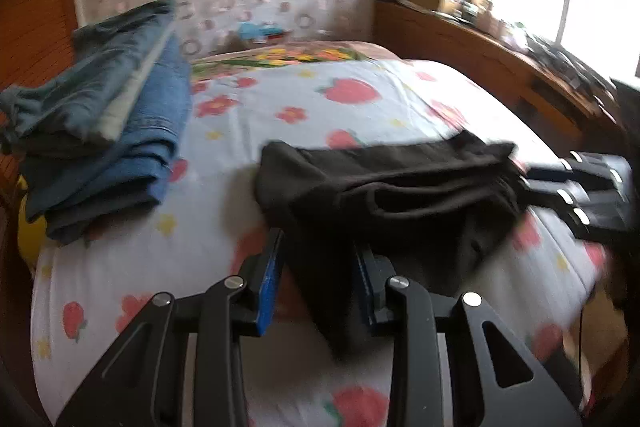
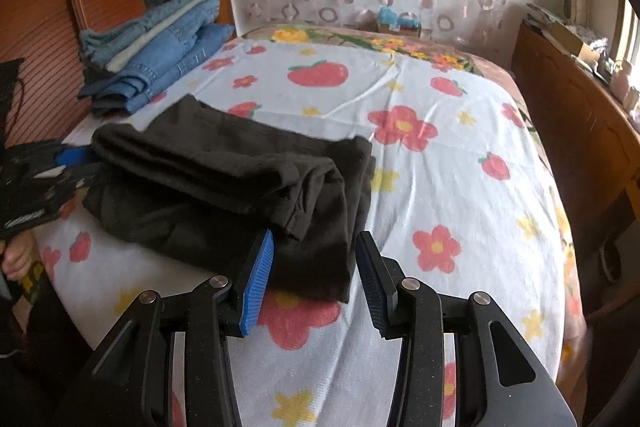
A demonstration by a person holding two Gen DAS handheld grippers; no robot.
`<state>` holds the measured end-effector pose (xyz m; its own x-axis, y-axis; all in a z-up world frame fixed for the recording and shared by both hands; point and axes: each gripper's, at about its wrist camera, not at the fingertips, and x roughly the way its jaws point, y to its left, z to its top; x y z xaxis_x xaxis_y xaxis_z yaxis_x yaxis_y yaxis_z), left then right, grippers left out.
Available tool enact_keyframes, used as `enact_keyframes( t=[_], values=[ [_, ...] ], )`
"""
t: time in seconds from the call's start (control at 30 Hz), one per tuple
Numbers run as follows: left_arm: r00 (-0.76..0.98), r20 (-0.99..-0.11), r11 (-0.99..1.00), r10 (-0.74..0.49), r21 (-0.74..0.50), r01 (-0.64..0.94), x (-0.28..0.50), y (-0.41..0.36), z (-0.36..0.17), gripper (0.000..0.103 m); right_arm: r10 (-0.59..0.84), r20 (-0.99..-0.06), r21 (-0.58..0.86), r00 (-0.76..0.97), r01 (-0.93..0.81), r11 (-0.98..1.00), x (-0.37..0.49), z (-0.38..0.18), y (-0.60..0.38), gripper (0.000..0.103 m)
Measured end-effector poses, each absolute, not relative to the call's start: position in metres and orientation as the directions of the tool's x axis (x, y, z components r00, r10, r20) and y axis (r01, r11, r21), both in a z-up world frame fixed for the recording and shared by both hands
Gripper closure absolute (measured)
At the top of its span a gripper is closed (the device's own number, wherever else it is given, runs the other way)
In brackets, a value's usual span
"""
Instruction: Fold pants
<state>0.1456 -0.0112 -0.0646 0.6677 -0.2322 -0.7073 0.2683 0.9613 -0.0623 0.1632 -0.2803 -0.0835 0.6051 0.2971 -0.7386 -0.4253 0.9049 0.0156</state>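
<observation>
- Left wrist view: dark pants [image 1: 384, 187] bunched on the bed [image 1: 340, 99], straight ahead of the left claw [image 1: 320, 267] and slightly to its right.
- Left claw spread wide, blue pads [image 1: 268, 291] either side of a hanging tail of the dark fabric. No grip on it as far as visible, just straddling it.
- Right wrist view: same pants [image 2: 224, 187] ahead and to the left of the right claw [image 2: 316, 259], near corner of the cloth sitting right between the open fingers. Also wide, nothing pinched.
- Long axis of the bundle running roughly crosswise between the two claws, one claw at each end. Both about equally close, each already at the cloth edge.
- Look of the pants: dark brown or black, soft knit-ish, already doubled over at least once, layers stacked unevenly with a rumpled hem on top. Not a tidy rectangle yet.
- Probably mid-fold, with another fold or some smoothing left.
- Off to the left edge of the bed, stack of folded jeans [image 2: 160, 43], well apart from the dark pair.
- Left view quite blurry, so exact cloth contact hard to call there.
</observation>
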Motion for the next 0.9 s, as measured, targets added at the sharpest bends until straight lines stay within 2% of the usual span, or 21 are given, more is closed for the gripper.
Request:
enact_keyframes(
  t=[0.07,0.47,0.83,0.87,0.9],
  values=[
    [0.664,-0.704,0.962,-0.251,-0.104,0.253,0.154,-0.006,-0.063,0.072,0.309,-0.733,0.022,0.606,-0.433,0.901,0.16,-0.082,-0.279,0.06],
    [0.657,-0.714,0.964,-0.242,-0.102,0.245,0.155,-0.001,-0.065,0.072,0.252,-0.77,-0.032,0.587,-0.429,0.903,0.194,-0.086,-0.264,0.059],
    [0.65,-0.693,0.944,-0.31,-0.143,0.298,0.119,-0.002,-0.057,0.072,0.301,-0.752,0.032,0.586,-0.424,0.905,0.167,-0.09,-0.284,0.06],
    [0.646,-0.697,0.943,-0.31,-0.141,0.301,0.119,-0.004,-0.059,0.072,0.303,-0.751,0.037,0.587,-0.42,0.907,0.166,-0.091,-0.285,0.06],
    [0.64,-0.705,0.944,-0.306,-0.136,0.301,0.119,-0.005,-0.061,0.072,0.307,-0.75,0.045,0.585,-0.419,0.907,0.165,-0.092,-0.288,0.066]
  ],
)
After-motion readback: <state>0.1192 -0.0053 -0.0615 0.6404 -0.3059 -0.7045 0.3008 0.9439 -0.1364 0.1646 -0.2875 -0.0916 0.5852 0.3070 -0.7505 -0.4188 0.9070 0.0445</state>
